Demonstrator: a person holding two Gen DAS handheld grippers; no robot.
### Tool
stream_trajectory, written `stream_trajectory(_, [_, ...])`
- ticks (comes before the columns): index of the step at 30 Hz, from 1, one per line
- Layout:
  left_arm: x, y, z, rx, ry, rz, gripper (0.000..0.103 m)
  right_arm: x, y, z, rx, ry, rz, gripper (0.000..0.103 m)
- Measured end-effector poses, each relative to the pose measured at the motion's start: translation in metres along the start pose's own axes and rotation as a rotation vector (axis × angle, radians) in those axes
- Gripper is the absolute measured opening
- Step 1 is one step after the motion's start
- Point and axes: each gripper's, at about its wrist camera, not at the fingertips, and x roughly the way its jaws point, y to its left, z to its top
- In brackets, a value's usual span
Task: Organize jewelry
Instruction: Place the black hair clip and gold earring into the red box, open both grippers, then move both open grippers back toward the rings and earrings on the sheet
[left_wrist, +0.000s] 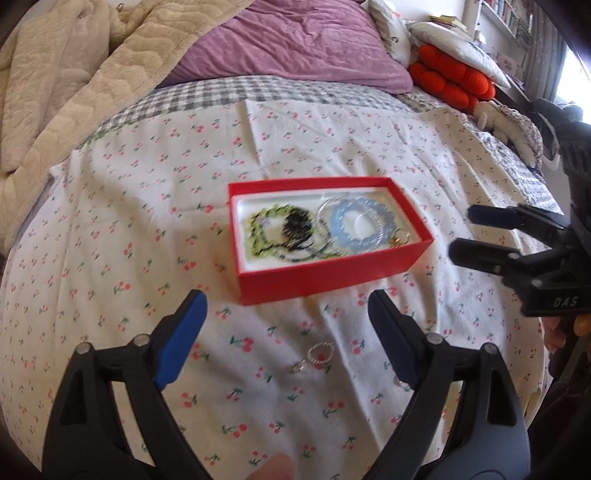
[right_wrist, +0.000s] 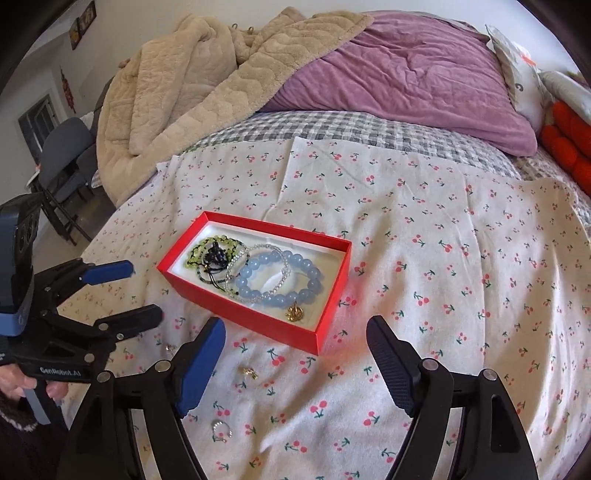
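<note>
**Inspector:** Nearest first, all places taken from the red box (right_wrist: 255, 295). The left gripper (left_wrist: 288, 339) stands spread wide with nothing between its fingers. The right gripper (right_wrist: 295, 358) is likewise spread and empty. Both hang above the cherry-print sheet (right_wrist: 443, 277) on the near side of the box.

**Clerk:** Any jewelry outside the box?

**Inspector:** Yes. A silver ring-shaped earring (left_wrist: 320, 353) lies on the sheet just in front of the box, between the left gripper's fingers in its own view but untouched. From the right wrist view, a small gold piece (right_wrist: 250, 372) lies just in front of the box, a silver hoop (right_wrist: 221, 430) nearer still, and one more small silver piece (right_wrist: 170, 348) off the box's front left corner.

**Clerk:** And inside?

**Inspector:** A blue bead bracelet (right_wrist: 280, 284), a clear bead bracelet (right_wrist: 255, 273), a green bead bracelet (right_wrist: 212, 251) with a dark tangle on it, and a gold charm (right_wrist: 294, 314) at the box's near right end.

**Clerk:** Beyond the box?

**Inspector:** A purple pillow (right_wrist: 406, 81) and a beige blanket (right_wrist: 192, 92), well behind.

**Clerk:** Step in hand?

**Inspector:** In my judgement, a pause between pickups, with the loose pieces not yet boxed. The next move calls for lowering one gripper over a small piece and pinching finely against soft fabric, which may bunch up.
</note>
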Motion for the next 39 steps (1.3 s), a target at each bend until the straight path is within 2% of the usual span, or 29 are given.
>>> stream_trajectory(1, [0.000, 0.002, -0.003, -0.005, 0.005, 0.002, 0.099, -0.001, 0.000, -0.002, -0.005, 0.001, -0.005, 0.086])
stream_trajectory(3, [-0.002, 0.007, -0.008, -0.012, 0.008, 0.004, 0.102, -0.002, 0.000, -0.007, -0.017, 0.002, -0.014, 0.087])
stream_trajectory(8, [-0.002, 0.014, -0.025, -0.012, 0.023, 0.002, 0.102, -0.003, 0.001, -0.021, -0.055, 0.014, -0.049, 0.090])
stream_trajectory(20, [0.005, 0.036, -0.057, -0.027, 0.064, -0.004, 0.102, 0.009, 0.007, -0.055, -0.121, 0.089, -0.017, 0.090])
stream_trajectory(31, [0.019, 0.028, -0.080, 0.091, 0.093, 0.018, 0.102, 0.044, 0.022, -0.090, -0.217, 0.196, -0.024, 0.090])
stream_trajectory(32, [0.020, 0.027, -0.081, 0.097, 0.088, 0.011, 0.102, 0.046, 0.023, -0.093, -0.226, 0.198, -0.027, 0.091])
stream_trajectory(35, [0.025, 0.023, -0.082, 0.124, 0.074, 0.026, 0.102, 0.050, 0.022, -0.097, -0.233, 0.187, -0.018, 0.102])
stream_trajectory(39, [0.029, 0.016, -0.079, 0.153, 0.067, 0.053, 0.102, 0.054, 0.023, -0.101, -0.238, 0.189, -0.029, 0.103])
